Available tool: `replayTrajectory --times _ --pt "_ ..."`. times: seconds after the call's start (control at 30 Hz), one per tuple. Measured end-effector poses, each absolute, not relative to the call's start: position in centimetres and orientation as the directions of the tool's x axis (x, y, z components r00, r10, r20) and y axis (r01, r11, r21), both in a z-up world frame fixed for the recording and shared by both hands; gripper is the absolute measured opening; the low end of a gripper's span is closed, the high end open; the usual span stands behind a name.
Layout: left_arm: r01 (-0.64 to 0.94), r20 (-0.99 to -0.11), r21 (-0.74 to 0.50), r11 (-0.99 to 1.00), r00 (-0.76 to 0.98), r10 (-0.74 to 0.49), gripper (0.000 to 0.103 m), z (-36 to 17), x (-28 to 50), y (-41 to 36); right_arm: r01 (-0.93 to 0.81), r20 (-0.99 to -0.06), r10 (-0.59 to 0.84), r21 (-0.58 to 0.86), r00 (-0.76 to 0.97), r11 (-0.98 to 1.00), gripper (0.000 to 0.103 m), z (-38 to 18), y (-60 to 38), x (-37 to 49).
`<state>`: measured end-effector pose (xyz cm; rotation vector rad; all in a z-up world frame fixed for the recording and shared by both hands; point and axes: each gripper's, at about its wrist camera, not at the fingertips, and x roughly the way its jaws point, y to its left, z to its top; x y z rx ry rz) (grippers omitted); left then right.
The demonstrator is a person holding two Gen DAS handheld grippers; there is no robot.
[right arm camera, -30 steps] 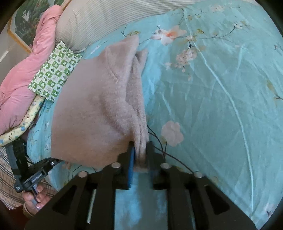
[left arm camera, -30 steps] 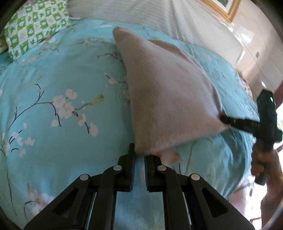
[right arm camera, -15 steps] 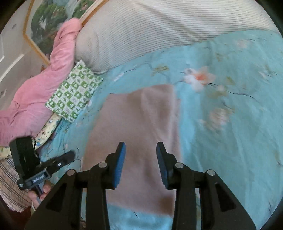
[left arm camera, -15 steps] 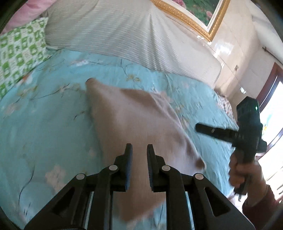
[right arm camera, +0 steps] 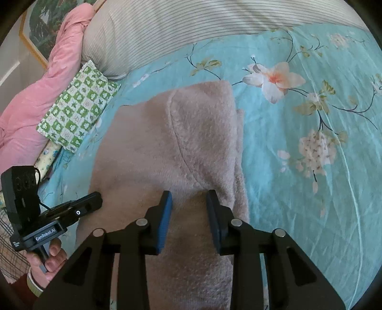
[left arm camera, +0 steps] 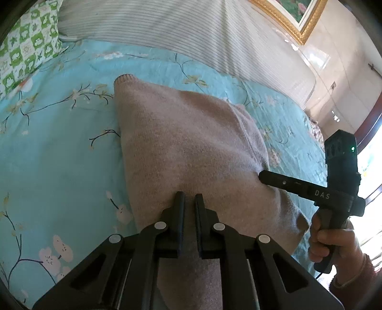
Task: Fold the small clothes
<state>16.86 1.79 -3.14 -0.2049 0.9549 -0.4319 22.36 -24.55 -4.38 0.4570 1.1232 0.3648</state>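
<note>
A small beige knit garment [left arm camera: 191, 147] lies flat on the turquoise flowered bedspread [left arm camera: 59, 147], with a folded layer on its right side. It also shows in the right wrist view [right arm camera: 186, 152]. My left gripper [left arm camera: 189, 202] hovers over the garment's near part, its jaws a narrow gap apart and holding nothing. My right gripper [right arm camera: 188, 202] is open and empty above the garment's near end. Each gripper shows in the other's view: the right gripper [left arm camera: 265, 175] at the garment's right edge, the left gripper [right arm camera: 95, 199] at its left edge.
A striped pillow [left arm camera: 191, 31] lies at the head of the bed. A green checked cushion [right arm camera: 76, 112] and a pink quilt [right arm camera: 35, 95] lie at the left. A framed picture [left arm camera: 296, 19] hangs on the wall. The bedspread [right arm camera: 310, 167] extends right.
Both grippers let go of the garment's corners and opened. The garment dropped from a lifted, stretched hold to lie flat on the bed. Both grippers now hover over its near end.
</note>
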Motion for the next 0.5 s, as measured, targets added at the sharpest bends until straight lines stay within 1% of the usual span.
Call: replayTrajectory --times 0.17,0.27,0.37,0.43,0.5 --pt "0.294 -0.722 -0.340 0.893 0.527 -0.448 0.008 -0.6 14.0 2.1 -0.068 -0.747 0.507 0.533 0.430 0.844 0.034 -2.0 -25.3 20.2" --pt "0.332 -0.697 -0.368 0.868 0.519 -0.494 0.008 0.0 10.9 2.6 -0.100 -0.718 0.535 0.554 0.445 0.827 0.034 -0.5 -25.9 17.7" --pt "0.354 -0.683 -0.399 0.846 0.502 -0.532 0.007 -0.4 7.7 2.9 -0.126 -0.708 0.553 0.560 0.439 0.819 0.034 0.0 -26.0 15.4" --pt "0.360 -0.688 -0.409 0.838 0.482 -0.543 0.007 -1.3 6.6 2.9 -0.127 -0.725 0.543 0.546 0.424 0.828 0.034 -0.3 -26.1 14.0" --pt "0.330 -0.726 -0.400 0.855 0.455 -0.516 0.007 -3.0 6.3 2.9 -0.106 -0.750 0.527 0.533 0.400 0.839 0.034 -1.4 -26.4 13.0"
